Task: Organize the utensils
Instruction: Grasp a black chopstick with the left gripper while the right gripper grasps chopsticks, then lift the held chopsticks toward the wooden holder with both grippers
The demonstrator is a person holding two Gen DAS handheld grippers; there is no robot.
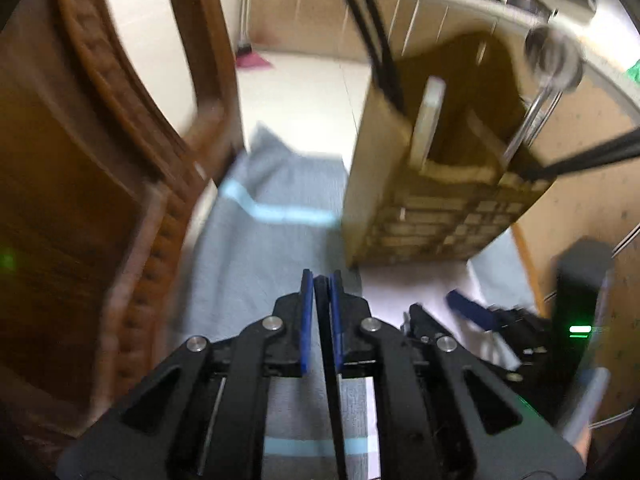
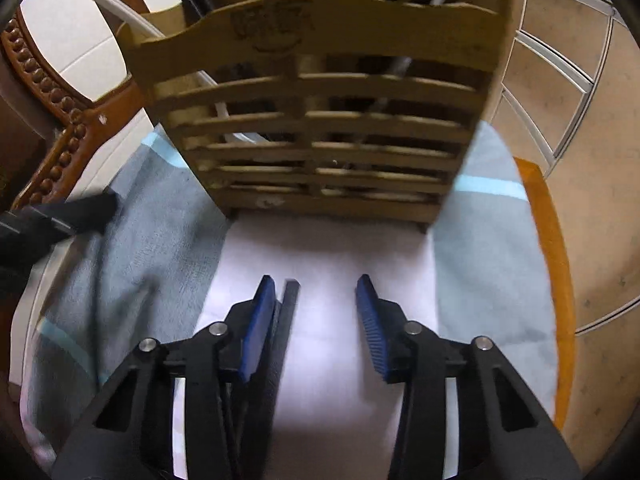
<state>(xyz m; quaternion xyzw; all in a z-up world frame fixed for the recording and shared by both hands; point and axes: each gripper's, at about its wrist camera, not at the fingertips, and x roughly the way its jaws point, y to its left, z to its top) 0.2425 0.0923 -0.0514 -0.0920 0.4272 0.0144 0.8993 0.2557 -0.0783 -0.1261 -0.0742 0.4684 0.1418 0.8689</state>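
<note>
While left gripper (image 1: 321,280) pinches black chopstick (image 1: 332,380) tight, left view alone shows ladle (image 1: 554,60) in wooden holder (image 1: 440,216) ahead-right. Right gripper (image 2: 316,284) parted, second chopstick (image 2: 286,328) against left pad (image 2: 260,320); holder front straight ahead.

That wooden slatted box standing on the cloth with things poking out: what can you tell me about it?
The tan wooden slatted utensil box stands upright on a white sheet over a grey-blue cloth. Its front has horizontal slats, a central post and a scalloped top rail with an engraved emblem. Inside lean black chopsticks, a metal spoon and a white utensil.
</note>
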